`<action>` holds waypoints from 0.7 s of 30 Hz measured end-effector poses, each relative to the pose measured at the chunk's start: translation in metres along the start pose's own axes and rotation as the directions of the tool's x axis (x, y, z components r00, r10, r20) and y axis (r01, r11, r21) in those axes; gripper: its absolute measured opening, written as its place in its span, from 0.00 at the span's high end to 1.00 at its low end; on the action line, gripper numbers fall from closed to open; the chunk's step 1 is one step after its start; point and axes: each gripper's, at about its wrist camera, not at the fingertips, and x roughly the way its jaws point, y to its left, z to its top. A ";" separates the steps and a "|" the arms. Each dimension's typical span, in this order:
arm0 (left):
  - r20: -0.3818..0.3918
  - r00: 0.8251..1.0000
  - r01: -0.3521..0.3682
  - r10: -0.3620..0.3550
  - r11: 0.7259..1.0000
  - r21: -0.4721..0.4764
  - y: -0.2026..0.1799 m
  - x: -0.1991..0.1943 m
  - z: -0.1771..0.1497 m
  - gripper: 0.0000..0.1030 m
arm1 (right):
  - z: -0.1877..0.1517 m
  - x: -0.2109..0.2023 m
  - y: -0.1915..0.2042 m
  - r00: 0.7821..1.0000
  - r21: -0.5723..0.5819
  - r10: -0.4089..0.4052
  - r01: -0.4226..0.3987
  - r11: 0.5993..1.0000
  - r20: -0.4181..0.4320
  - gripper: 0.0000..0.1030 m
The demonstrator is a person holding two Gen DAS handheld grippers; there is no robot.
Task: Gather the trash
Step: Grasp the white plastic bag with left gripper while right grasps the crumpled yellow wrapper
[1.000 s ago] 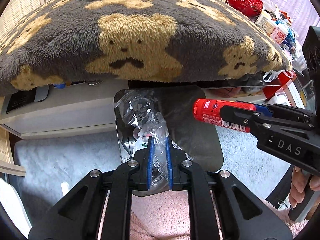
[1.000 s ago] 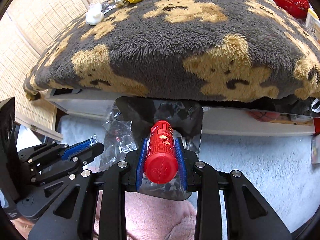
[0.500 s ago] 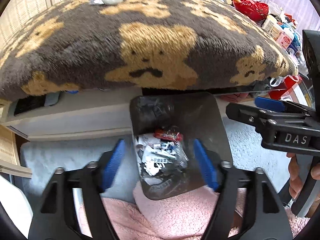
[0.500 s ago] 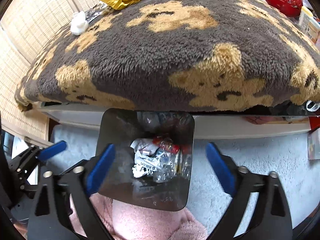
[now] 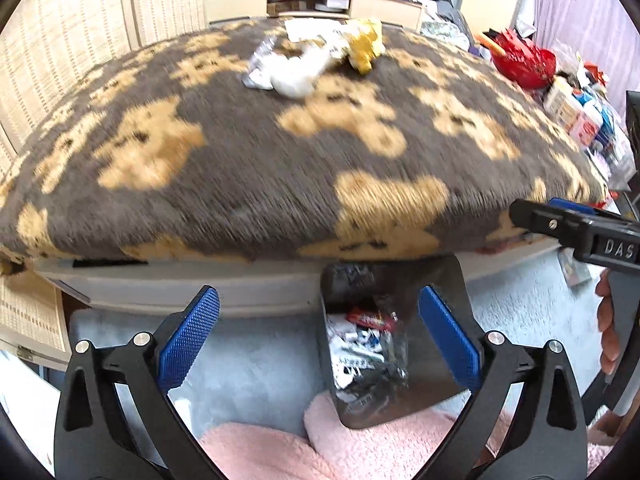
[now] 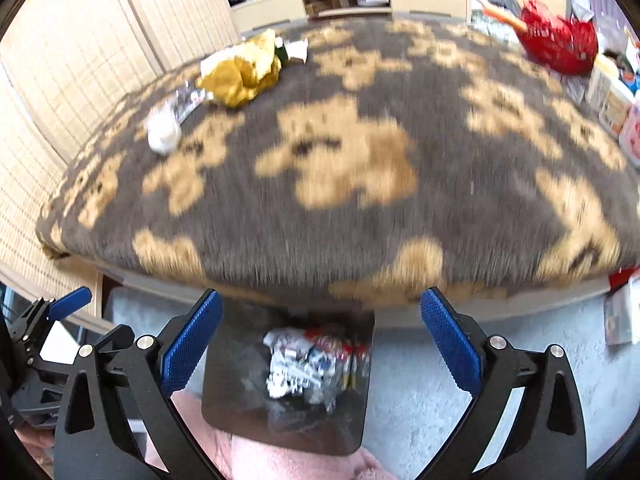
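A dark metal bin (image 5: 416, 280) (image 6: 232, 380) stands on the floor against the table edge, holding crumpled wrappers (image 5: 364, 344) (image 6: 308, 360) and a red tube (image 5: 370, 318) (image 6: 332, 340). My left gripper (image 5: 318, 296) hovers above it, jaws opening wide with nothing between them. My right gripper (image 6: 320, 296) (image 5: 560, 220) is likewise above the bin, jaws opening and empty. On the far side of the bear-pattern blanket (image 5: 280, 184) (image 6: 400, 220) lie a yellow wrapper (image 5: 366, 46) (image 6: 240, 74), a white tissue (image 5: 294, 76) (image 6: 162, 130) and a foil wrapper (image 5: 258, 64) (image 6: 186, 100).
A red basket (image 5: 524, 62) (image 6: 560, 40) and several bottles and boxes (image 5: 580, 116) crowd the right end. A low TV stand (image 5: 312, 0) sits behind. Grey carpet (image 5: 248, 360) surrounds the bin; pink fleece (image 5: 280, 452) lies in front.
Both grippers opened: the left let go of a clear wrapper, the right of the red tube, and both now lie in the bin. Both grippers rose and tipped up.
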 end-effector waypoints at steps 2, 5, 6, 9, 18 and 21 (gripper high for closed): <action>0.014 1.000 0.000 0.000 1.000 -0.009 0.005 0.000 0.011 0.08 | 0.014 0.000 0.002 1.000 -0.008 0.000 0.001 1.000 0.017 0.03; 0.029 1.000 -0.004 0.005 1.000 -0.020 0.011 0.001 0.027 0.08 | 0.034 0.001 0.007 0.999 -0.020 0.000 0.001 1.000 0.044 0.03; 0.035 0.999 -0.007 0.007 1.000 -0.021 0.013 0.002 0.032 0.08 | 0.042 0.001 0.009 0.998 -0.025 0.004 -0.002 1.000 0.057 0.03; 0.054 0.998 -0.012 0.013 1.000 -0.022 0.019 0.005 0.049 0.08 | 0.058 0.004 0.015 0.997 -0.035 0.013 -0.010 0.999 0.078 0.03; 0.090 0.996 -0.011 0.011 1.000 -0.004 0.022 0.018 0.090 0.08 | 0.109 0.015 0.035 0.990 -0.060 0.049 -0.041 0.997 0.134 0.03; 0.101 0.995 -0.008 0.008 1.000 0.001 0.022 0.025 0.105 0.09 | 0.126 0.022 0.043 0.987 -0.068 0.063 -0.053 0.996 0.147 0.03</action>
